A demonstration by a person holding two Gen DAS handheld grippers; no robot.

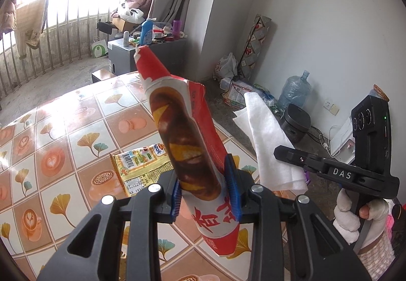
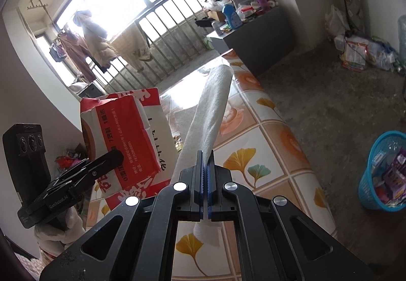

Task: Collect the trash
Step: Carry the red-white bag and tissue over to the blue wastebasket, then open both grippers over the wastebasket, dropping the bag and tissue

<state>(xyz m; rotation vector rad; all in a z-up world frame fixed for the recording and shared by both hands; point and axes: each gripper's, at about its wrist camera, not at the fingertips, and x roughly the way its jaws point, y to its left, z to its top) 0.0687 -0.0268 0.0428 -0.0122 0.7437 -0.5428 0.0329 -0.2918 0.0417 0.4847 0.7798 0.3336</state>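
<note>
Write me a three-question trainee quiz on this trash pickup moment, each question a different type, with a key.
1. True or false: the left gripper is closed on a red and white food wrapper.
2. Multiple choice: what does the right gripper hold? A) a plastic bottle B) a white tissue C) nothing
3. Fill in: the piece of trash lying on the tiled table is a yellow snack ____.

Key: 1 true; 2 B; 3 packet. For later: a blue basket with trash in it stands on the floor beside the table.
</note>
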